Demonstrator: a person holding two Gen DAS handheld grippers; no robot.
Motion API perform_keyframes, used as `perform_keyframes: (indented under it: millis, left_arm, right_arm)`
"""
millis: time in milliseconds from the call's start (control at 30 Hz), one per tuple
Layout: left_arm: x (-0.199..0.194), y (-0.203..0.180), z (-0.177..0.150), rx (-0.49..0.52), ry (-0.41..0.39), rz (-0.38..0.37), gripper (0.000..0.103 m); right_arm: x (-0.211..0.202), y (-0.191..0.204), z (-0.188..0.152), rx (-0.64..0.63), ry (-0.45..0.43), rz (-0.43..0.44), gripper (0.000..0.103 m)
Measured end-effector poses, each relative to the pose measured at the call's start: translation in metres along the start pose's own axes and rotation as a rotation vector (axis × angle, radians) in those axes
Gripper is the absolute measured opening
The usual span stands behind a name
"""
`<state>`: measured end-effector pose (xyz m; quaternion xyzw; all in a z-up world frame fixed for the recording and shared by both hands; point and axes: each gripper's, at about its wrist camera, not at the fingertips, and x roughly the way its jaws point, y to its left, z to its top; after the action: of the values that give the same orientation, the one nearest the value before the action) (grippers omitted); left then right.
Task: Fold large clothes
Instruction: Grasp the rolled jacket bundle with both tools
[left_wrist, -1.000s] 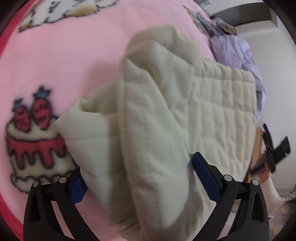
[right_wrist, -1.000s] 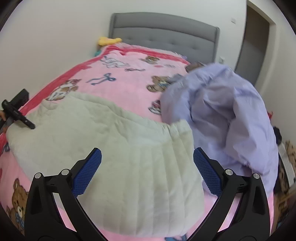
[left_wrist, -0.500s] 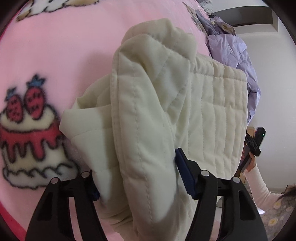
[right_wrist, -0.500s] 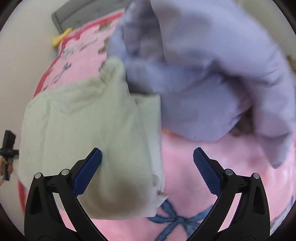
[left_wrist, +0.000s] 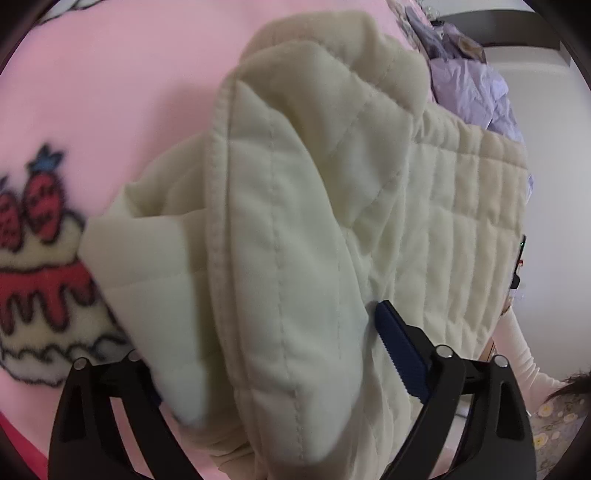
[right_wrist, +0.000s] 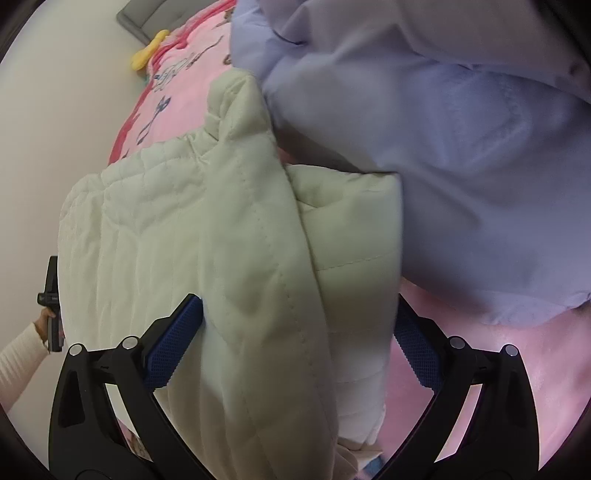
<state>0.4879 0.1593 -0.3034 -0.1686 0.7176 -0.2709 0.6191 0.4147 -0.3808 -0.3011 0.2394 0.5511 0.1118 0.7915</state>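
Pink cartoon-print bedspread (left_wrist: 122, 92) carries a cream quilted jacket (left_wrist: 295, 206), a lilac garment (right_wrist: 461, 155) beside it. Left gripper (left_wrist: 269, 354) straddles a bunched jacket fold; whether it pinches is unclear. Right gripper (right_wrist: 299, 343), jaws wide, brackets the opposite jacket end, fabric running between both.

So the quilted jacket (left_wrist: 314, 221) is a pale cream with stitched grid lines, lying on a pink blanket (left_wrist: 110, 92) printed with a red-iced strawberry cake (left_wrist: 40, 288), a lilac garment (right_wrist: 461, 166) bunched beside it, and both grippers have black frames with blue pads (right_wrist: 173, 339).
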Motion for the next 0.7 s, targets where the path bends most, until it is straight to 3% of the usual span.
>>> perform_keyframes:
  millis: [67,167,200,233,300,333,367,467,567,633,700]
  left_arm:
    - [0.003,-0.001,0.002,-0.004,0.011,-0.007,0.093]
    - [0.006,-0.004,0.003,0.009,0.012,0.002,0.091]
    - [0.007,-0.006,0.003,0.018,0.007,0.013,0.089]
    - [0.007,-0.009,0.003,0.026,0.000,0.024,0.086]
    - [0.006,-0.016,0.000,0.036,-0.037,0.049,0.075]
    - [0.004,-0.022,-0.002,0.039,-0.059,0.067,0.065]
    - [0.003,-0.027,-0.005,0.040,-0.079,0.079,0.052]
    - [-0.010,-0.050,-0.017,0.024,-0.176,0.144,0.030]
    - [-0.035,-0.061,-0.041,-0.053,-0.371,0.119,0.023]
    - [-0.050,-0.061,-0.060,-0.095,-0.485,0.032,0.022]
    - [-0.055,-0.060,-0.074,-0.133,-0.526,0.012,0.021]
  right_arm:
    - [0.001,0.003,-0.002,-0.020,-0.006,-0.010,0.084]
    - [0.005,0.010,-0.006,-0.043,-0.002,-0.010,0.067]
    - [0.005,0.013,-0.008,-0.048,-0.002,-0.006,0.053]
    - [0.006,0.017,-0.008,-0.053,0.001,0.003,0.040]
    - [0.001,0.025,-0.010,-0.057,-0.009,-0.002,0.032]
    - [-0.002,0.029,-0.012,-0.074,-0.014,-0.019,0.028]
    - [-0.006,0.032,-0.014,-0.088,-0.019,-0.034,0.026]
    - [-0.024,0.047,-0.015,-0.088,-0.064,-0.072,0.022]
    - [-0.053,0.066,-0.017,-0.111,-0.140,-0.094,0.019]
    - [-0.070,0.076,-0.021,-0.119,-0.160,-0.100,0.019]
    - [-0.088,0.089,-0.028,-0.148,-0.184,-0.111,0.019]
